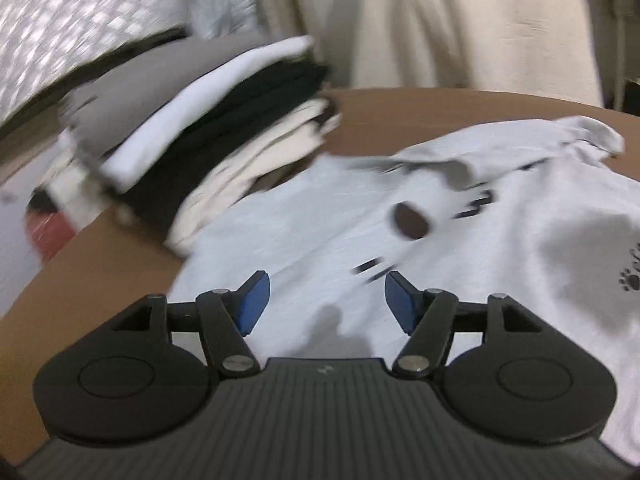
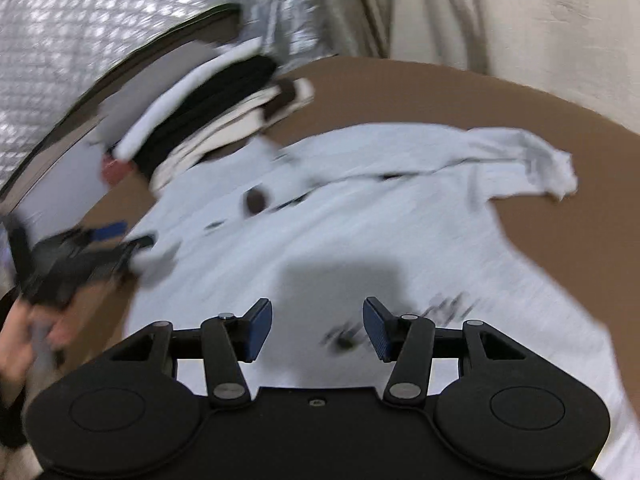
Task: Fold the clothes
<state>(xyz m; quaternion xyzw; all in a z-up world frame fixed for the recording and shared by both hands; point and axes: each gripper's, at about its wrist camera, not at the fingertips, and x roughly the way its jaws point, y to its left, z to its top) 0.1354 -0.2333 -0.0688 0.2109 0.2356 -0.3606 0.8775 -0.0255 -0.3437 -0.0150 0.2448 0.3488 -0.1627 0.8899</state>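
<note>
Cloth dominates both views: a pale grey T-shirt (image 2: 360, 216) with dark print lies spread on the brown table (image 2: 440, 92), rumpled, with one sleeve (image 2: 532, 160) bunched toward the far right. Behind it on the left stands a stack of folded clothes (image 1: 208, 140) in grey, white, black and cream. The left gripper (image 1: 326, 300) hovers over the shirt's near-left part with its blue pads well apart and nothing between them. The right gripper (image 2: 318, 326) hangs over the near hem, likewise spread and empty. Both views are smeared by motion.

Judging by this, the shirt is the piece in hand and sits at the laying-out or early folding stage. The next move likely calls for each tool to drop onto an edge, pinch a single layer, and smooth the bunched sleeve before any fold.
</note>
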